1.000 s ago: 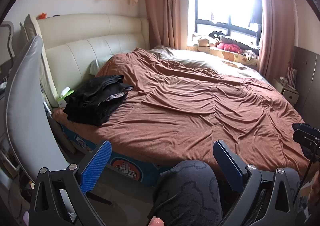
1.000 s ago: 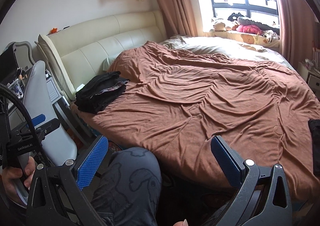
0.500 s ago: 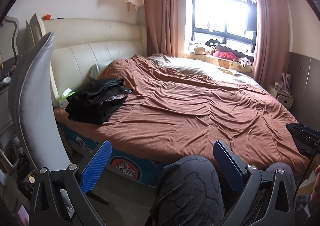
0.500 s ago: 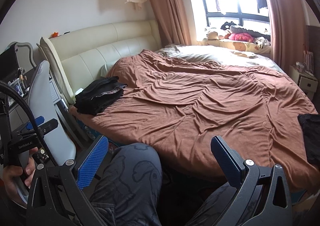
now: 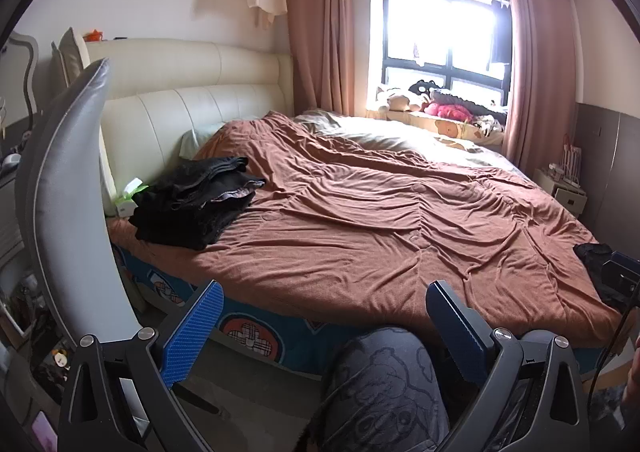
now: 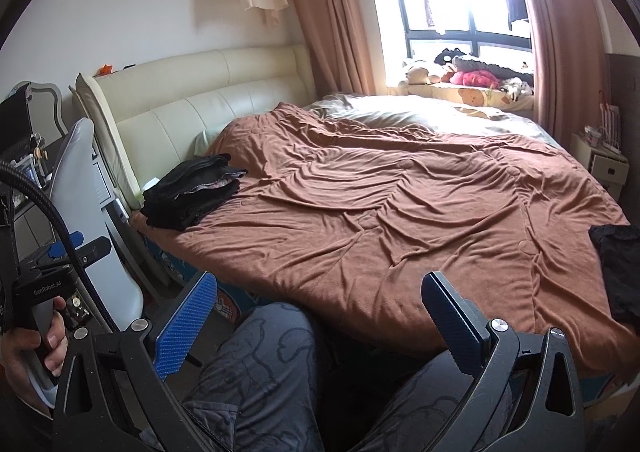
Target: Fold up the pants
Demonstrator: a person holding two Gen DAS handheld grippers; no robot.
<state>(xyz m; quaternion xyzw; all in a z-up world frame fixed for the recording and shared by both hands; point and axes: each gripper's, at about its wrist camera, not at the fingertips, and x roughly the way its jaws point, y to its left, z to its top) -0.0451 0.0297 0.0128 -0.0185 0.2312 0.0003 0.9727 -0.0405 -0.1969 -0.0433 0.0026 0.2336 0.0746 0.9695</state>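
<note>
A stack of dark folded clothes (image 5: pixel 196 203) (image 6: pixel 192 191) lies on the bed's left corner by the headboard. More black cloth (image 6: pixel 618 272) (image 5: pixel 592 252) lies at the bed's right edge. My left gripper (image 5: pixel 320 326) is open, held low in front of the bed above the person's knee (image 5: pixel 384 372), with nothing between its blue pads (image 5: pixel 194 332). My right gripper (image 6: pixel 316 318) is open too, empty, above the person's legs (image 6: pixel 264 372). Both are well short of either pile.
A brown quilt (image 5: pixel 380 219) covers the wide bed with a cream headboard (image 5: pixel 180 99). A grey chair back (image 5: pixel 68 191) stands at the left. A nightstand (image 6: pixel 600 163) sits at the right, stuffed toys (image 6: pixel 472 71) on the window sill. A hand (image 6: pixel 24 348) holds the other gripper's handle.
Both cameras have tilted up and drawn back, so more wall and window show and the bed sits lower. The black cloth at the right edge came into view. Grippers stayed open.
</note>
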